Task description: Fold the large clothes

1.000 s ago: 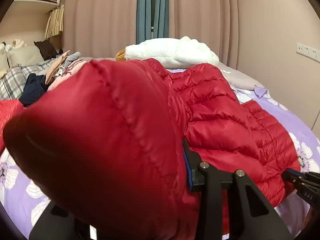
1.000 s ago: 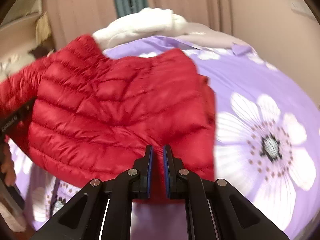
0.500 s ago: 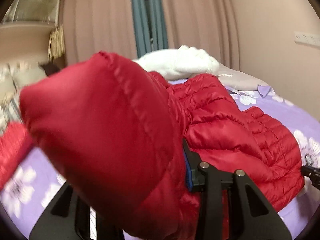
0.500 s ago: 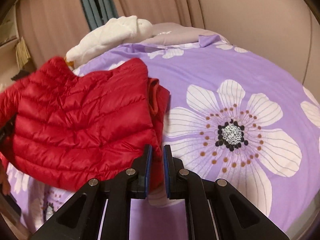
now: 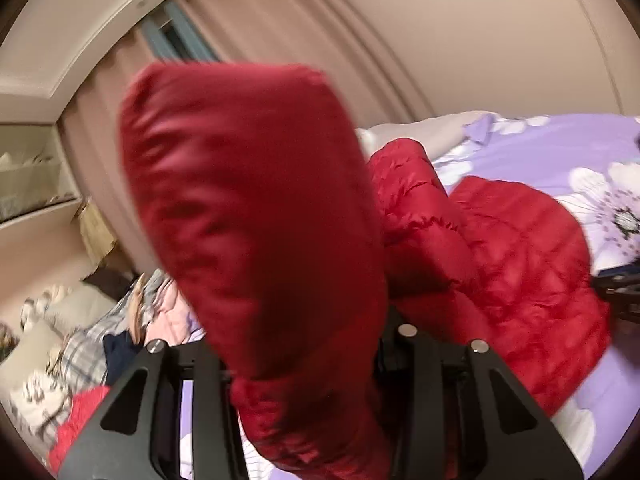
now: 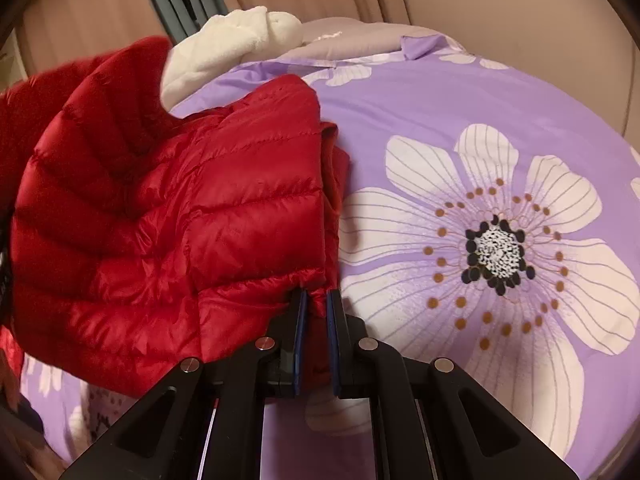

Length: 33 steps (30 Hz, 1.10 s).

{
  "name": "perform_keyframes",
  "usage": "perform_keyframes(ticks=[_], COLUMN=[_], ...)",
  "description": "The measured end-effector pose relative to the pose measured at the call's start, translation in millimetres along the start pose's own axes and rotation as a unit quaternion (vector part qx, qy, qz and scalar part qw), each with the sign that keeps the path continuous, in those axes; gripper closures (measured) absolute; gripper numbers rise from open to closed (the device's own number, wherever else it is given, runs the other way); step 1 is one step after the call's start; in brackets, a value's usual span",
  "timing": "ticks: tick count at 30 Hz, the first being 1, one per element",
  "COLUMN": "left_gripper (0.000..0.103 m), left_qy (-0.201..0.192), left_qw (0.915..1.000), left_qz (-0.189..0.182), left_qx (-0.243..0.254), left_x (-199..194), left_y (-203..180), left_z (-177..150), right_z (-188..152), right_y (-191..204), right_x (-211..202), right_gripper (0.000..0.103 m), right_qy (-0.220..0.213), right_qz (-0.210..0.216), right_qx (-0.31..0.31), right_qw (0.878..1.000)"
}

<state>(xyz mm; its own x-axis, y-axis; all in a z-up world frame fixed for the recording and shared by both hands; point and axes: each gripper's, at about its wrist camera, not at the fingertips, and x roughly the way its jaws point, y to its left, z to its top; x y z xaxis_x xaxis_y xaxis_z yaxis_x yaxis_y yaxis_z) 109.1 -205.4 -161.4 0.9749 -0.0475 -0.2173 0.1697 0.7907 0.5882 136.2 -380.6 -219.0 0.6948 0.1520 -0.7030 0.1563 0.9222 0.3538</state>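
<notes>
Two claws hold one red down jacket [image 6: 168, 216] over the bed [image 6: 480, 120] | handling: looks light, puffy, slick; take seams and hems | left claw [image 5: 304, 364] clamps a thick bunched fold, raised | right claw [image 6: 316, 312] nearly closed on the hem corner | left view alone shows your pillows [image 5: 60, 316]; right view alone the white fleece [image 6: 224, 44].

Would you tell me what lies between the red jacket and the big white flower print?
Only bare purple sheet separates the jacket from the flower, as the right wrist view shows.
</notes>
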Motion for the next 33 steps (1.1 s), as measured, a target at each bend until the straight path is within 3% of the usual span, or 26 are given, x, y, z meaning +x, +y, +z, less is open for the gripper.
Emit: perform_keyframes(ticks=[5,12,20,24,29,33], left_gripper=[0.058,0.059,0.057,0.056,0.055,0.055], left_qy=[0.040,0.070,0.060,0.065,0.071,0.078], left_qw=[0.9951,0.9858,0.9826,0.9784,0.9743,0.9728], left_qz=[-0.084,-0.146,-0.168,-0.185,-0.198,-0.196], left_qx=[0.034,-0.046,-0.050,-0.066,-0.080,-0.096], left_x=[13.9,27.8,25.6,25.7,23.0,24.0], left_y=[-34.0,-35.8,-38.3,-35.7,-36.3,-34.6], left_z=[-9.7,-20.9,-22.6,-25.6,-25.3,-25.5], right_z=[0.8,-1.6,7.1,8.5,15.7,13.9], right_y=[-13.7,-17.7,-28.7,-24.9,-24.3,-24.3], right_x=[-0.4,-1.4,-14.8,-26.7,-37.6,-44.4], right_gripper=[0.095,0.090,0.086,0.057,0.054,0.043], right_qy=[0.008,0.011,0.002,-0.026,-0.046,-0.059], right_qz=[0.034,0.039,0.064,0.054,0.092,0.115], right_qx=[0.034,0.040,0.072,0.059,0.067,0.073], right_qw=[0.999,0.998,0.995,0.996,0.992,0.989])
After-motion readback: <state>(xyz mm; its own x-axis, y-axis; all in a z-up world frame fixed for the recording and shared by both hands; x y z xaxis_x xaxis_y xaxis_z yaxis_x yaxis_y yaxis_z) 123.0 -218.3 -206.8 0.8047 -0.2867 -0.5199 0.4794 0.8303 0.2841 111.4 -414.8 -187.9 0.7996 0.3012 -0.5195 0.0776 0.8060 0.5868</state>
